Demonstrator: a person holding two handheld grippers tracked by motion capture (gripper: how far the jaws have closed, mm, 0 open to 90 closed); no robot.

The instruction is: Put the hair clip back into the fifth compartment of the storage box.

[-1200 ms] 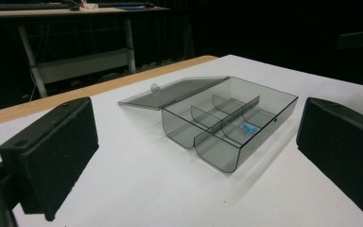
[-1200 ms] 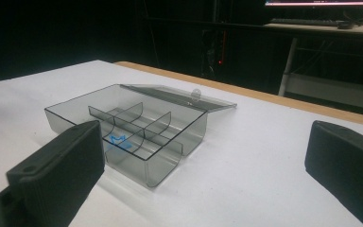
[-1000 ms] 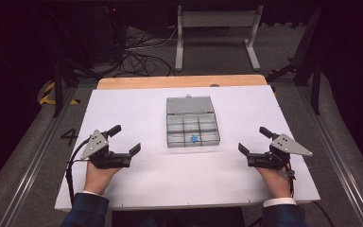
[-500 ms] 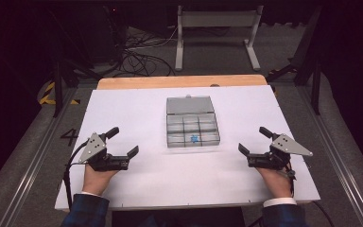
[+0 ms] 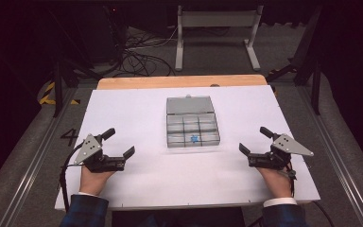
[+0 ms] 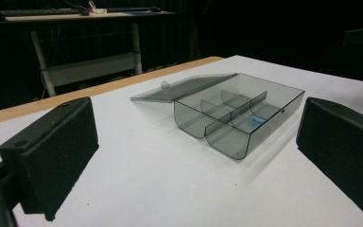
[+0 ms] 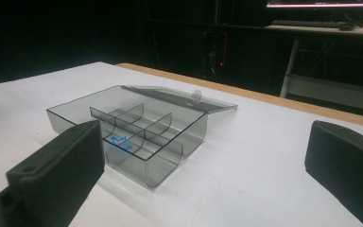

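Note:
A clear grey compartment box [image 5: 192, 128] sits at the middle of the white table [image 5: 137, 113], its lid [image 5: 189, 105] folded back flat on the far side. A small blue piece [image 5: 194, 138] lies in the front middle compartment. My left gripper [image 5: 119, 143] rests open near the front left, apart from the box, and holds nothing. My right gripper [image 5: 255, 140] rests open at the front right, likewise holding nothing. The left gripper view shows the box [image 6: 238, 111] and blue piece [image 6: 255, 121] between the wide jaws. In the right gripper view the box [image 7: 127, 127] and blue piece [image 7: 118, 140] lie ahead on the left.
A bare wooden strip [image 5: 179, 82] runs along the table's far edge. Beyond it are a metal stand [image 5: 217, 28] and cables [image 5: 137, 56] on the dark floor. White surface lies open on both sides of the box.
My left gripper has drifted a little toward the near edge. The right gripper and the box have not moved.

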